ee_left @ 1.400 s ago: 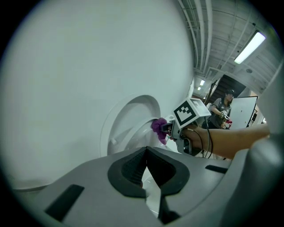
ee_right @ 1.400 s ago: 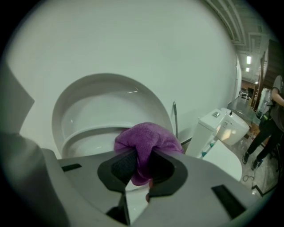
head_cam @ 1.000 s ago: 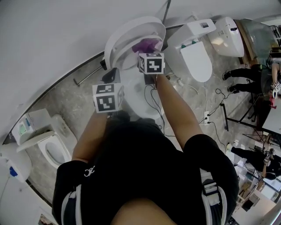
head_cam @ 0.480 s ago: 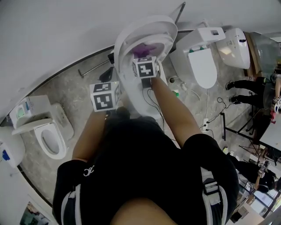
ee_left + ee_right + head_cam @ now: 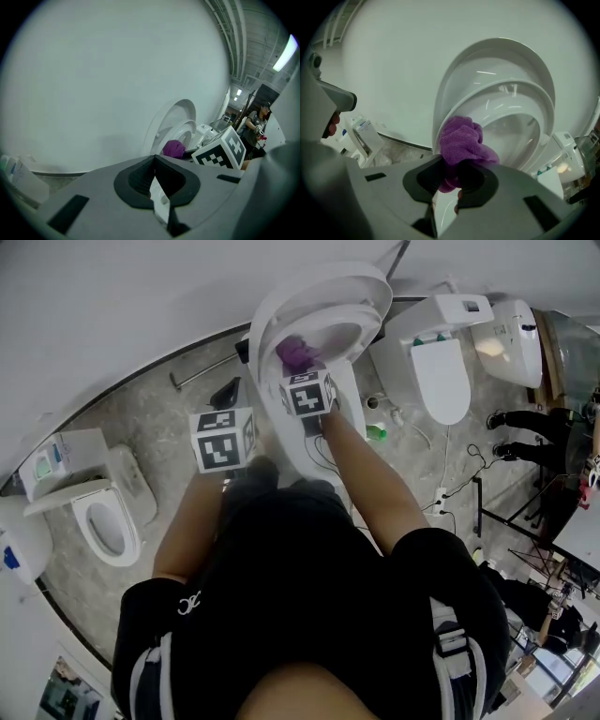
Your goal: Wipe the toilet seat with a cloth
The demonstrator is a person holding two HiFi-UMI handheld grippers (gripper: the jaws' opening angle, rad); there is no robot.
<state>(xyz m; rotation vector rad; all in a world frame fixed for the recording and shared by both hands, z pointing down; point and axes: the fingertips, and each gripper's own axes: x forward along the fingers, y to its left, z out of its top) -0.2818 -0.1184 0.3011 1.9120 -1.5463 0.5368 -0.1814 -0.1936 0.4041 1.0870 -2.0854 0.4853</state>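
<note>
The right gripper (image 5: 449,182) is pinching a bunched purple cloth (image 5: 461,139) between its jaws, with most of the wad bulging out beyond the tips, probably so that soft fabric rather than hard plastic meets the toilet. In the right gripper view the cloth sits at the left edge of the toilet seat (image 5: 502,92), the white ring standing in front of the raised lid (image 5: 497,51); whether the fabric already presses on the ring or is just short of it cannot be told. From the head view the cloth (image 5: 298,352) shows at the near left side of the ring, with the right arm stretched out over the toilet, a sensible place to begin a sweep round the rim. The left gripper (image 5: 154,183) has its jaws pressed together on nothing and hangs off to the left of the toilet, clear of the seat; it seems to be kept out of the way, as wiping needs only one hand. The wipe looks to be at its very start, and the next move would call for steady contact along the curve of the ring.
</note>
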